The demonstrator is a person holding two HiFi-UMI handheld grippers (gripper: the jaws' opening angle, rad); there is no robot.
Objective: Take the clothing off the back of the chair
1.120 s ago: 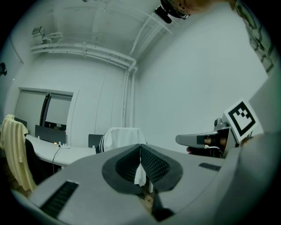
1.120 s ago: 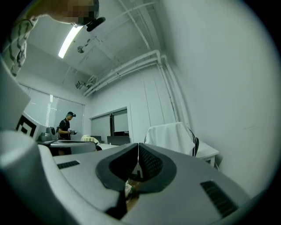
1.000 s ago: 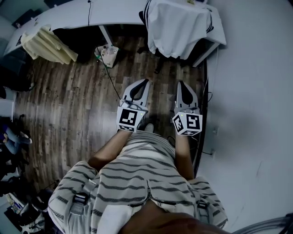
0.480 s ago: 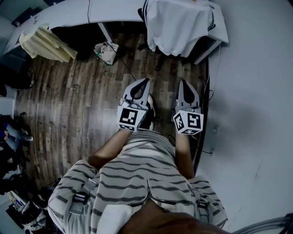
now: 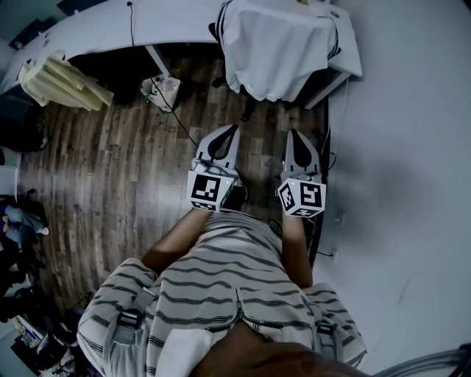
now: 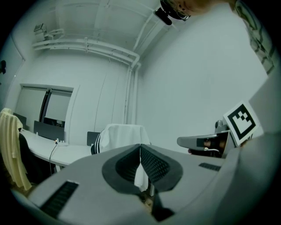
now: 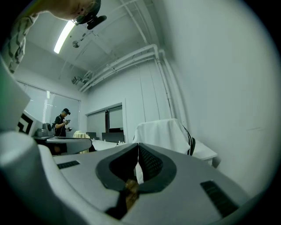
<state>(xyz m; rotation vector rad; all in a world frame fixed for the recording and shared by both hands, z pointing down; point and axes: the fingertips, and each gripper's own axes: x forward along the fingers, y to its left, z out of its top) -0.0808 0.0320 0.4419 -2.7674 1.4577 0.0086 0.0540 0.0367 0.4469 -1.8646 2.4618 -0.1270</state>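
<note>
A white garment with dark side stripes (image 5: 276, 44) hangs over the back of a chair at the top of the head view, by the desk corner. The same white garment (image 6: 122, 135) stands ahead in the left gripper view, and the white garment (image 7: 161, 133) fills the middle of the right gripper view. My left gripper (image 5: 234, 129) and right gripper (image 5: 292, 134) are held side by side over the floor, both pointing at the chair and well short of it. Both are shut with nothing between the jaws.
A long white desk (image 5: 110, 22) runs along the top. A pale yellow garment (image 5: 62, 81) hangs on another chair at upper left. A small white box with cables (image 5: 162, 90) lies on the wood floor. A grey wall (image 5: 412, 184) runs close on the right.
The chair with the white garment and the desk have drawn a little closer to both grippers and shifted left. The grippers keep their side-by-side stance, still shut.
</note>
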